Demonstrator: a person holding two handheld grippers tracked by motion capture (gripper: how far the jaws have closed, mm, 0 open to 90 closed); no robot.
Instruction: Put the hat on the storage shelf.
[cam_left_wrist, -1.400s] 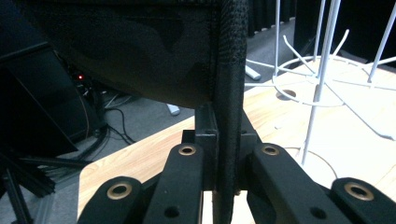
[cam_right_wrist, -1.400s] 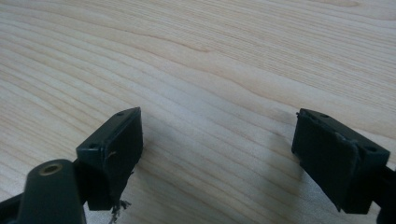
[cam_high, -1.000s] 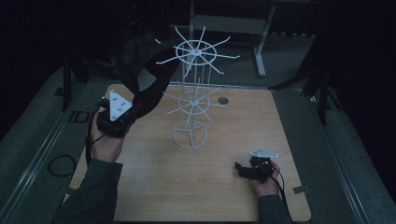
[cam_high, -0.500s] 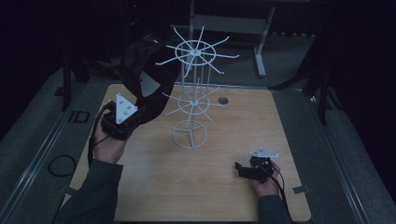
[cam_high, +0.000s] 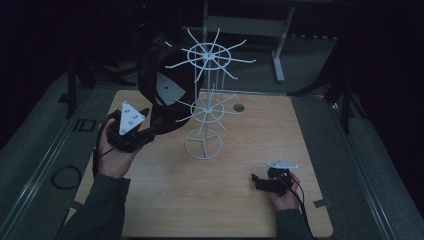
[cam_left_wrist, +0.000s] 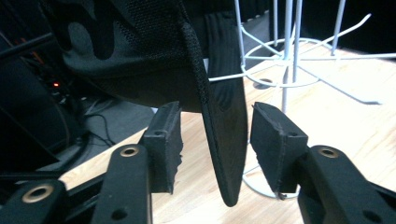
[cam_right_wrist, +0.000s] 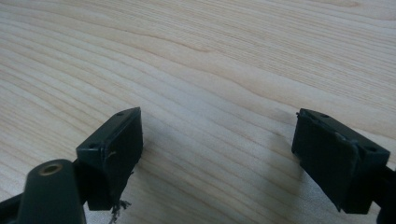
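Cap (cam_left_wrist: 140, 51) brim hangs between the left gripper's (cam_left_wrist: 215, 140) parted fingers; right gripper's (cam_right_wrist: 219, 158) fingers gape over bare table (cam_right_wrist: 210, 60).

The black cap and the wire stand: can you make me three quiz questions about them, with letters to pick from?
1. Where is the right tool?
A. Low on the wooden table, apart from the stand
B. High up, touching the stand's top hooks
C. Inside the cap

2. What colour is the wire stand?
A. Red
B. White
C. Green

3. How do the left tool's jaws stand around the black cap's brim?
A. Shut flat together with nothing between
B. Apart, with the brim hanging between them and a gap on each side
C. Clamped on a hook of the stand

Answers:
1. A, since the high view shows it down on the table's near right part.
2. B, since its wires look white against the dark room.
3. B, since the left gripper view shows a gap at both pads.
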